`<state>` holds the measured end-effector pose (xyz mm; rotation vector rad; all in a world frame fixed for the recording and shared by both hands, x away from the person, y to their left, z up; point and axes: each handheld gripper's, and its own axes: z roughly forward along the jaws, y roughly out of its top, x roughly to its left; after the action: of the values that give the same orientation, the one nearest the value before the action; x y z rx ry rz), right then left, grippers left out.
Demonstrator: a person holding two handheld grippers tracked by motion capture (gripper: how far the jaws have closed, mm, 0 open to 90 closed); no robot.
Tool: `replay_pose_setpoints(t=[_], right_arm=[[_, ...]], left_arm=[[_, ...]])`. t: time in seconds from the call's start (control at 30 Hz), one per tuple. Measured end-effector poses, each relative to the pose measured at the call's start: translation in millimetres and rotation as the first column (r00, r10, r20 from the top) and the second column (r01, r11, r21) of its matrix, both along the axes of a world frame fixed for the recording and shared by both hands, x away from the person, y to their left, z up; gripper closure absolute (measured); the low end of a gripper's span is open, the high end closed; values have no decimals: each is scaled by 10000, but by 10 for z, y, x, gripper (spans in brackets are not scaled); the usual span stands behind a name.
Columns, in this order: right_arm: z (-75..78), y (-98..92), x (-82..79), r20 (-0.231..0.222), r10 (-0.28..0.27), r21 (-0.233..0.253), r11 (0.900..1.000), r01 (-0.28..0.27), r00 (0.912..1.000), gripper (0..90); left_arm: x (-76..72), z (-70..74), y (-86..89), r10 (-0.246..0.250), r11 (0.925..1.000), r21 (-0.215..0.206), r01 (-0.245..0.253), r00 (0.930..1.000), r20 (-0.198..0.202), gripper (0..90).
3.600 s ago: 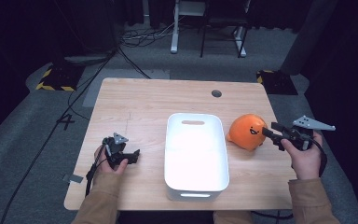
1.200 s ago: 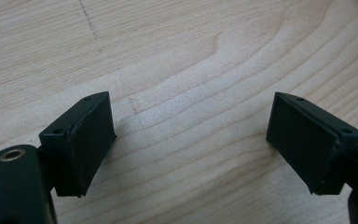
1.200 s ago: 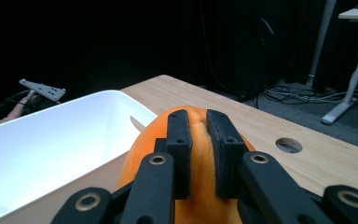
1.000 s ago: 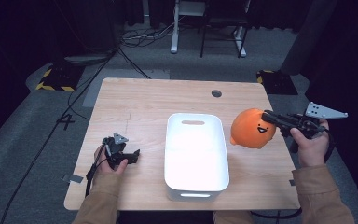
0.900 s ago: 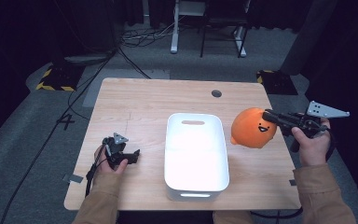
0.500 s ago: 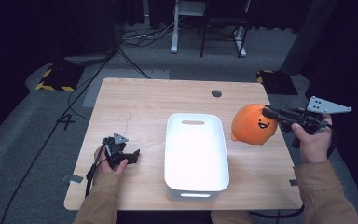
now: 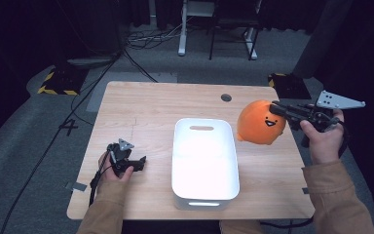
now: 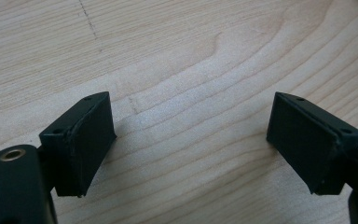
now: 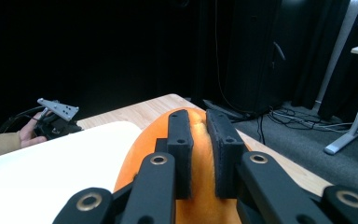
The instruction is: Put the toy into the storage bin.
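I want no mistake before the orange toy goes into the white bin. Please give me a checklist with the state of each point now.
1. Right gripper pinches the orange plush toy: ok.
2. Toy lifted off the table: ok, it appears raised.
3. Toy over the white bin: not ok, it is beside the bin's right edge.
4. Bin inside free: ok.
5. Left gripper away from the bin, jaws open: ok.
6. Firmness of the grip: cannot tell.

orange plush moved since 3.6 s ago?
Yes. The orange plush, pinched by the right gripper, has risen off the table and now hangs higher beside the white bin, nearer the grommet hole.
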<state>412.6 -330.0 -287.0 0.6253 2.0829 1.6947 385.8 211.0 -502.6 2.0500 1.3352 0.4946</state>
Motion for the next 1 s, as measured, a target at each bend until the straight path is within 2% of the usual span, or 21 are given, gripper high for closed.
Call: replay_pose_setpoints(t=[0.27, 0.43, 1.0], right_arm=[[147, 228, 50, 184, 195, -20, 9998, -195, 9996, 814], [212, 410, 74, 266, 494, -209, 9986, -489, 9984, 814], [277, 1028, 148, 345, 1386, -351, 9899, -1374, 9897, 813]], left_arm=[[0, 0, 0, -3, 10000, 3, 3, 10000, 0, 153], [0, 0, 0, -2, 10000, 0, 2, 10000, -1, 153], [0, 0, 0, -1, 10000, 1, 1, 10000, 0, 153]])
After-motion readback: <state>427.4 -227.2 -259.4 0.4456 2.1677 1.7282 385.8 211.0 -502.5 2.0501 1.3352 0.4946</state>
